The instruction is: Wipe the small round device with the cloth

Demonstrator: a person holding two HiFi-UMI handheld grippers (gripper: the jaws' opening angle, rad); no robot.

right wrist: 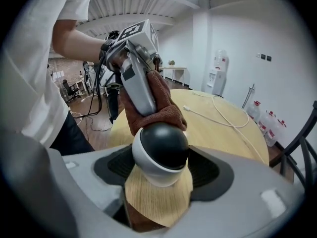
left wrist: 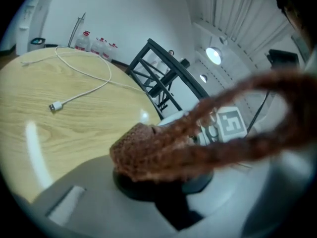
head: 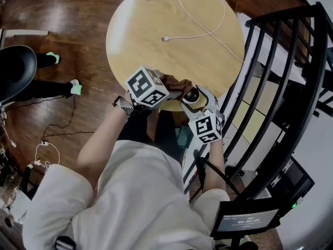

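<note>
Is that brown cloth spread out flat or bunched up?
Bunched up: the left claw grips the cloth in a crumpled wad that touches the top of the round device.

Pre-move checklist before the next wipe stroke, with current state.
1. Small round device gripped between the right gripper jaws: ok.
2. Cloth clamped in left gripper: ok.
3. Cloth touching the device's dark dome: ok.
4. White cable clear of both grippers: ok.
5. Table under the device: ok, but only its near edge.
6. Dome wiped clean: cannot tell.
</note>
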